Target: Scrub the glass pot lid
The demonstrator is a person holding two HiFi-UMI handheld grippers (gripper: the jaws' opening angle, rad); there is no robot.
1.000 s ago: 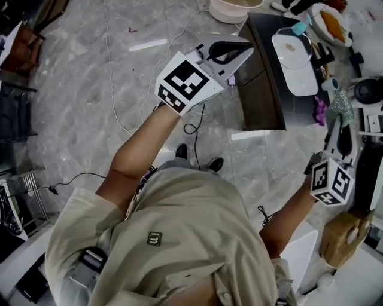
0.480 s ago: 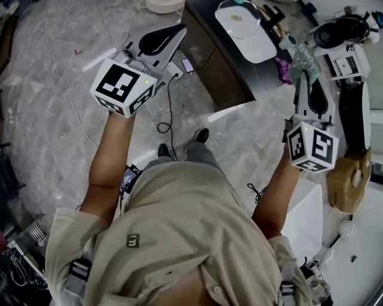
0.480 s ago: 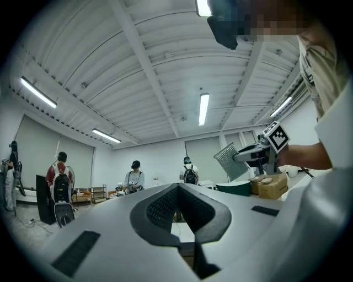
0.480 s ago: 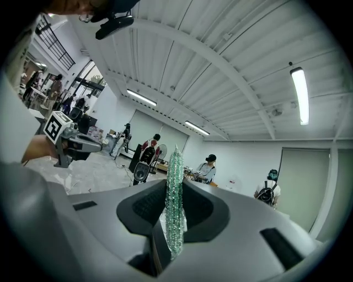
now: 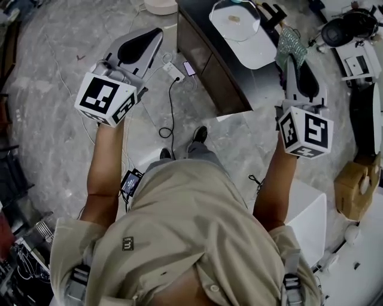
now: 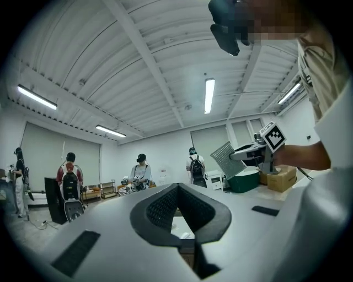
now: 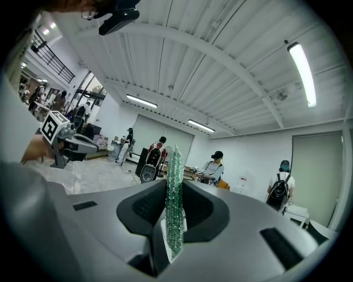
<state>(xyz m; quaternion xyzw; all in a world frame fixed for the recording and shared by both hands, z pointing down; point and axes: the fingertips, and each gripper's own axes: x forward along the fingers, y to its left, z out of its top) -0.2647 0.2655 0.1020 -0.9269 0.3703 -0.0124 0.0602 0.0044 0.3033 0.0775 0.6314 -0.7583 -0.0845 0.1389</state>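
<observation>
Marble floor (image 5: 54, 89), right gripper (image 5: 292, 60) clamping scourer (image 5: 289, 43), now nearer lid (image 5: 234, 19), left gripper (image 5: 155, 34) closed

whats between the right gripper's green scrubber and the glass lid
Head view: only the white board under the glass lid and a strip of dark tabletop separate it from the green scrubber.

Grippers, two: left gripper (image 5: 154, 34), right gripper (image 5: 297, 60); scrubber (image 5: 289, 43), one; lid (image 5: 234, 20), one; board (image 5: 257, 52), one; table (image 5: 263, 80), one; phone (image 5: 189, 68), one; power strip (image 5: 173, 72), one; box (image 5: 353, 188), one; bowl (image 5: 160, 6), one.
</observation>
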